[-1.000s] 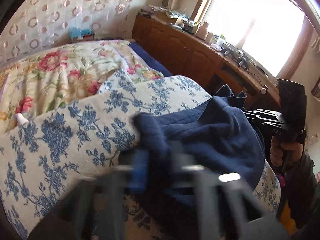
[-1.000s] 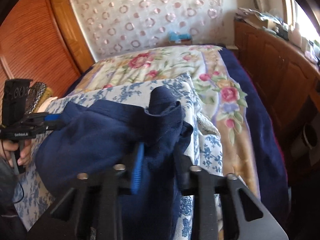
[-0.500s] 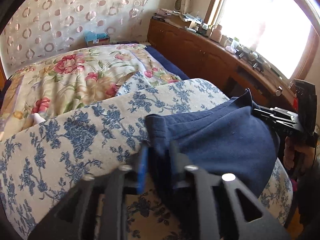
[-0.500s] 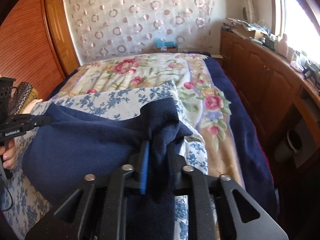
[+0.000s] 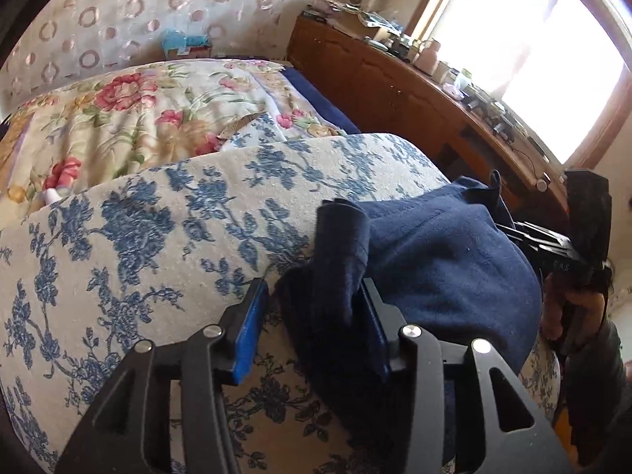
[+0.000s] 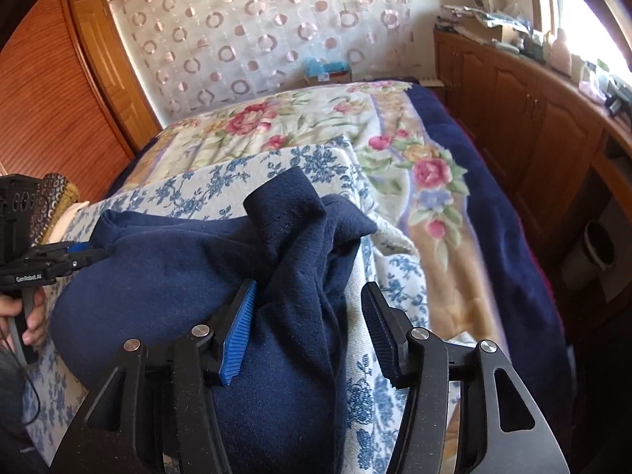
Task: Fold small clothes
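A small navy blue garment lies on a white cushion with blue flowers. It also shows in the right wrist view. My left gripper is open, its jaws standing either side of a bunched corner of the garment. My right gripper is open too, with the opposite bunched corner lying loose between its jaws. Each gripper shows in the other's view, the right one at the garment's far edge and the left one at its left edge.
The cushion rests on a bed with a floral bedspread. A wooden cabinet with clutter on top runs along the right below a bright window. A wooden wardrobe stands on the left.
Both grippers were shut on the garment's corners and have opened, letting the cloth go. The garment has been lowered onto the cushion.
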